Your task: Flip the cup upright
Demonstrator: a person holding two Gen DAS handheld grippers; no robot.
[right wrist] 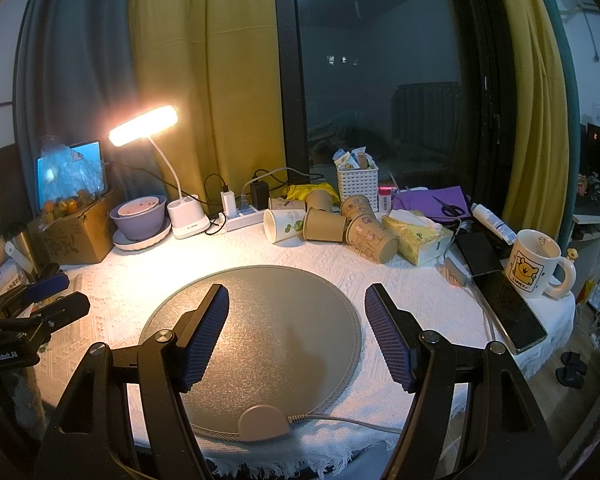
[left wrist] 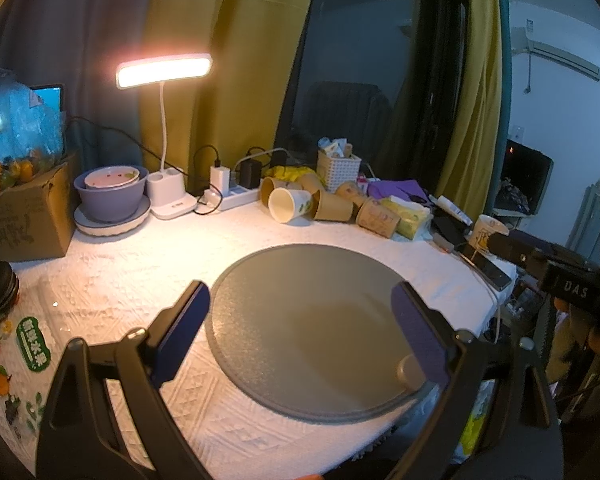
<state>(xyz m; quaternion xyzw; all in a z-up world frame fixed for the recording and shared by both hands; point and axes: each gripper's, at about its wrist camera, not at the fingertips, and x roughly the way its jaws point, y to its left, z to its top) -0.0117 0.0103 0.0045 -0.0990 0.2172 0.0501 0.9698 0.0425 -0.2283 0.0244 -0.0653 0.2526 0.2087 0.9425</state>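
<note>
Several paper cups lie on their sides at the back of the table: a white one (right wrist: 285,225) with its mouth toward me and brown ones (right wrist: 325,225) beside it; they also show in the left wrist view (left wrist: 290,205). A round grey mat (right wrist: 260,320) lies in the middle of the white tablecloth. My right gripper (right wrist: 296,336) is open and empty above the mat. My left gripper (left wrist: 300,332) is open and empty over the mat (left wrist: 308,320). The left gripper's fingers (right wrist: 44,288) show at the far left of the right wrist view.
A lit desk lamp (right wrist: 144,125), a purple bowl on a plate (right wrist: 140,220) and a cardboard box (right wrist: 80,232) stand at the back left. A power strip (right wrist: 240,216), white basket (right wrist: 358,186), tissue pack (right wrist: 416,236), phone (right wrist: 512,312) and upright cartoon mug (right wrist: 536,264) lie behind and right.
</note>
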